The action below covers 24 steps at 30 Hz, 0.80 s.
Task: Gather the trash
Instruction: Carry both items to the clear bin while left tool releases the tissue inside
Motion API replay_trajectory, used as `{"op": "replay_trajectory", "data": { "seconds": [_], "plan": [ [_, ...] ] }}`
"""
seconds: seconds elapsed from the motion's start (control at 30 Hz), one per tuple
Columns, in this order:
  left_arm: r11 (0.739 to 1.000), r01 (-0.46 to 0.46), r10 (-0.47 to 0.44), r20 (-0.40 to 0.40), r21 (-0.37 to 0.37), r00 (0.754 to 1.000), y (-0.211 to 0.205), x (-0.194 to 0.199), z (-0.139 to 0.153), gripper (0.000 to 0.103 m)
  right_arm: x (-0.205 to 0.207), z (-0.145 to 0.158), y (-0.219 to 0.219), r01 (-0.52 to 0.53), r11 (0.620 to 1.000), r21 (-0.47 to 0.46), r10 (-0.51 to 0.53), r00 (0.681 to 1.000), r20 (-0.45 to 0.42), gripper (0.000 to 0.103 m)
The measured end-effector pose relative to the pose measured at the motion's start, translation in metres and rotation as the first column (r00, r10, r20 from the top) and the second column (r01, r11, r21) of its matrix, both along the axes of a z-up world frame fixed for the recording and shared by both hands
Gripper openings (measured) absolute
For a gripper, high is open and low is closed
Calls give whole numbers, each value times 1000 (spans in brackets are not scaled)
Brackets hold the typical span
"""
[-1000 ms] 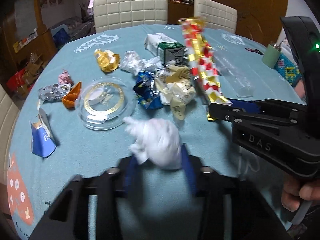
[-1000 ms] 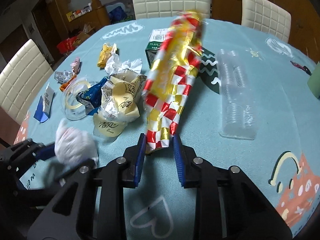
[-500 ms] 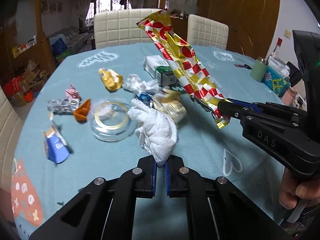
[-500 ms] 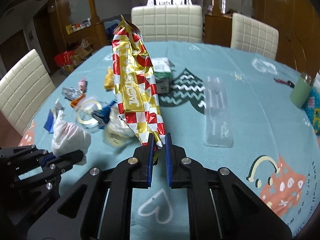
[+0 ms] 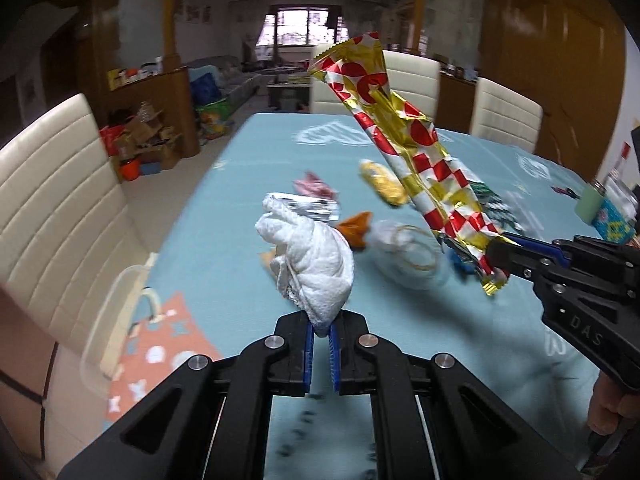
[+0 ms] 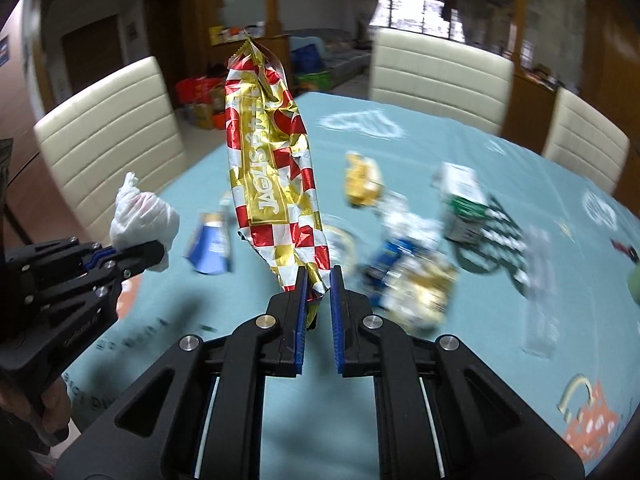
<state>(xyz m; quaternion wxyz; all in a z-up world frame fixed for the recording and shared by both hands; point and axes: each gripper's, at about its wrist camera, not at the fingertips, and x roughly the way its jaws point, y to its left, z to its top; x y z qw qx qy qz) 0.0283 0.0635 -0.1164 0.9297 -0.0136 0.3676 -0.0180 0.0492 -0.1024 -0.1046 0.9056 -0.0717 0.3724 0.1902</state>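
Shiny, crinkly wrapper (image 6: 276,184) feels light; my right gripper (image 6: 317,280) pinches its bottom end. My left gripper (image 5: 321,330), at nine o'clock, squeezes the soft tissue (image 5: 310,264).

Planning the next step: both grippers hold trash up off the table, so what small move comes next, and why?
Probably carry both pieces on to a bin; none shows in either view. The left gripper pinches the tissue wad, the right gripper the wrapper, both clear of the table.

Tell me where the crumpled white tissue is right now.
The white tissue is pinched in the left gripper, lifted above the blue tablecloth, left of the red-and-gold wrapper.
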Motion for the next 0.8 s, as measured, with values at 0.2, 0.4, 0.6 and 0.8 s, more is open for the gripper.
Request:
{"op": "replay_trajectory", "data": {
  "seconds": [0.2, 0.4, 0.6, 0.8],
  "plan": [
    [992, -127, 127, -2, 13, 992, 59, 0, -4, 7, 7, 0, 59, -116, 993, -9, 116, 993, -6, 12],
    [973, -228, 228, -23, 25, 973, 111, 3, -13, 7, 17, -2, 108, -187, 982, -17, 187, 982, -7, 12],
    [958, -281, 283, -34, 56, 958, 141, 5, -24, 8, 25, -10, 142, -220, 975, -37, 219, 975, -22, 12],
    [928, -365, 367, -18, 71, 930, 164, 0, -34, 85, 29, -14, 164, -232, 971, -56, 231, 973, -25, 12]
  ]
}}
